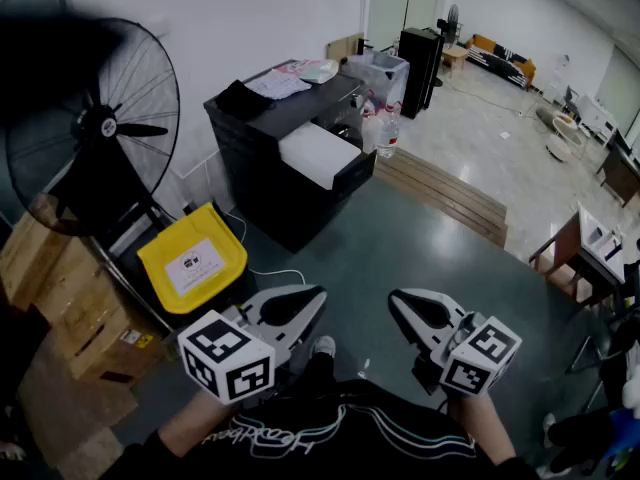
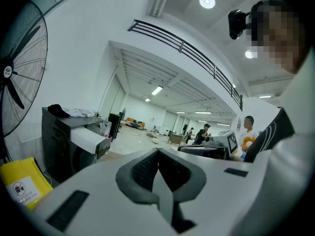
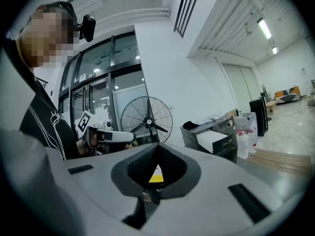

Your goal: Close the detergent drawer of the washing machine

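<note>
Drawer (image 1: 318, 154) out; label (image 1: 194, 265) on yellow bin (image 1: 228, 242) illegible

The dark grey-green glossy floor (image 1: 400, 258) spreads out ahead of both tongs. Well ahead of the left gripper (image 1: 319, 294) stands a black box-shaped washing machine (image 1: 265, 183). Nearer, to that gripper's left, a yellow plastic bin with a white label (image 1: 192, 258) rests on the floor, and a thin white cable (image 1: 275, 273) trails just beside it. Further left are a black round-caged standing fan (image 1: 95, 128) and stacked brown cardboard boxes (image 1: 60, 298). Ahead of the right gripper (image 1: 394, 299), a low step of light wooden planks (image 1: 445, 193) lies across the floor, with clear plastic bottles (image 1: 385, 128) at its far end, beside the machine
</note>
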Available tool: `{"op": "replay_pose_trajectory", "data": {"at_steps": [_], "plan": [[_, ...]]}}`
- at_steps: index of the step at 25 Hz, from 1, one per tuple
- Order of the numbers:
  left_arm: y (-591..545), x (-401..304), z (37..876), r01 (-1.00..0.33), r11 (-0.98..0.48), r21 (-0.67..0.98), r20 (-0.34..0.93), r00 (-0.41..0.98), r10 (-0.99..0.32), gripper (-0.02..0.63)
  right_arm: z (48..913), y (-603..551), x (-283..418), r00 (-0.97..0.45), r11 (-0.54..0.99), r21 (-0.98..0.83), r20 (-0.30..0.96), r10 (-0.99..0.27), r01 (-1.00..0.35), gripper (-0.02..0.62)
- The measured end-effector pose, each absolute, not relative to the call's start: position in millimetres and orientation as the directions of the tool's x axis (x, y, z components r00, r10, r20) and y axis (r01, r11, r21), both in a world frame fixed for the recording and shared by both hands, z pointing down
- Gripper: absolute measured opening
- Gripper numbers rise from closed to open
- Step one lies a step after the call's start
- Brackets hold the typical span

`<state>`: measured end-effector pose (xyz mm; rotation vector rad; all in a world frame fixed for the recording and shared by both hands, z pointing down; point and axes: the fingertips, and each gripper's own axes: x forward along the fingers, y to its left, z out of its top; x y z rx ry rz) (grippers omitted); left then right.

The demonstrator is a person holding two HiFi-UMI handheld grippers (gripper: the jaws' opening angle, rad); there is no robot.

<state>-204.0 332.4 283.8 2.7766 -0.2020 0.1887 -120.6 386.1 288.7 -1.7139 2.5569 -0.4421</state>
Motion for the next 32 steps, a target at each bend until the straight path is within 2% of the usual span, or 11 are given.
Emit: {"op": "replay_pose_trajectory", "data": {"at_steps": [14,32], "plan": [[274,-157,313,-0.150,-0.908,0.391,0.192,0.978,-0.079,0.023,319,333,-74,-0.353,0.288,-0.329,0.157,-0.922,-0.899,0.026],[96,-52,359,-0.166,-0.869,0.467,0.255,0.966,-0.047,0.023,362,159,24,-0.359,0.236,-0.423,0.241,-0.902,-0.875,0.026]]}}
